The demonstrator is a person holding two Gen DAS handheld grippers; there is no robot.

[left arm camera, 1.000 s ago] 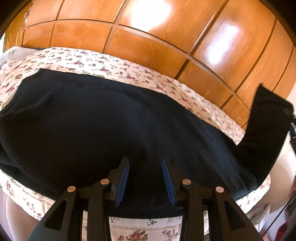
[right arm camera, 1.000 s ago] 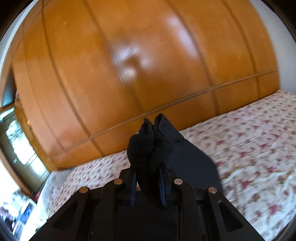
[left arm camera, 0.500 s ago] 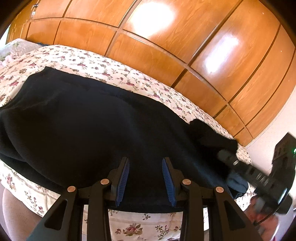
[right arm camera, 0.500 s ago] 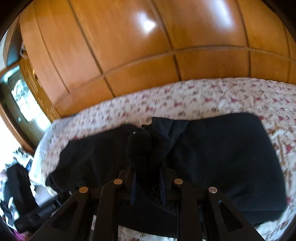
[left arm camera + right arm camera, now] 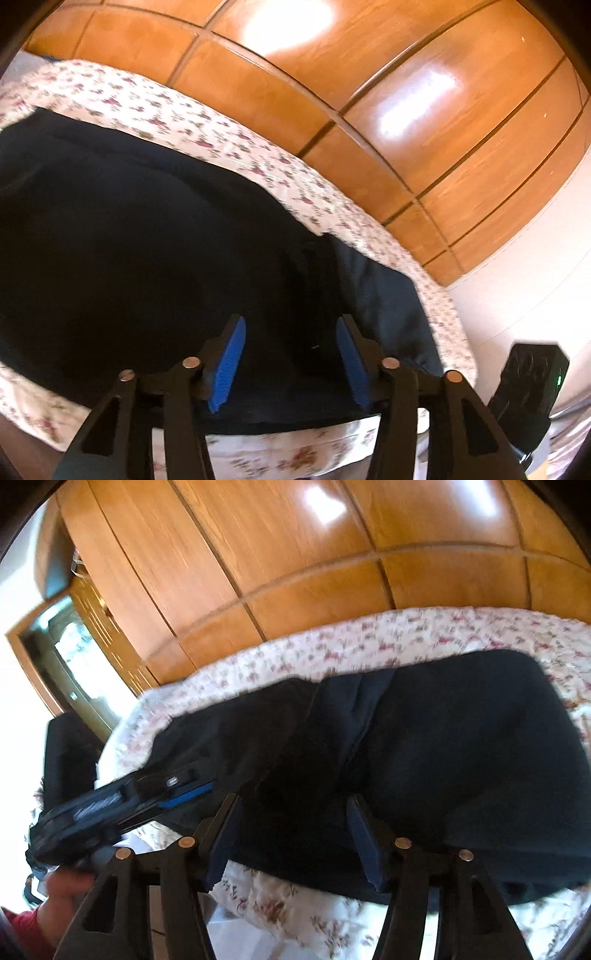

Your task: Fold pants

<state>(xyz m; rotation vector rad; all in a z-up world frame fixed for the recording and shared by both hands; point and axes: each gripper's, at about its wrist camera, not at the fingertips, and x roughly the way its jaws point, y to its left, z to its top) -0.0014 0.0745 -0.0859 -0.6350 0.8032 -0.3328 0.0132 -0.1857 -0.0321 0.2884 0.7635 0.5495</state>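
Note:
Dark navy pants (image 5: 140,236) lie across a floral bedsheet (image 5: 122,99). One leg end (image 5: 376,295) is folded back over the rest. My left gripper (image 5: 289,320), with blue pads, hovers at the pants' near edge. Its jaws are opening, with cloth below them and nothing pinched. In the right wrist view the pants (image 5: 461,746) fill the middle. My right gripper (image 5: 292,801) stands over the near hem, jaws opening, and the pads are off the cloth that lies between them. The left gripper (image 5: 199,788) reaches in from the left.
A glossy wooden wardrobe wall (image 5: 388,96) runs behind the bed. A window or mirror with a wooden frame (image 5: 70,650) stands at the far left. A hand (image 5: 62,890) holds the left tool. The right tool's black housing (image 5: 528,387) sits past the bed's corner.
The right gripper came down with the bunched leg end, laid it on the spread pants and let go. Both pairs of jaws now stand wider. The left gripper shifted slightly.

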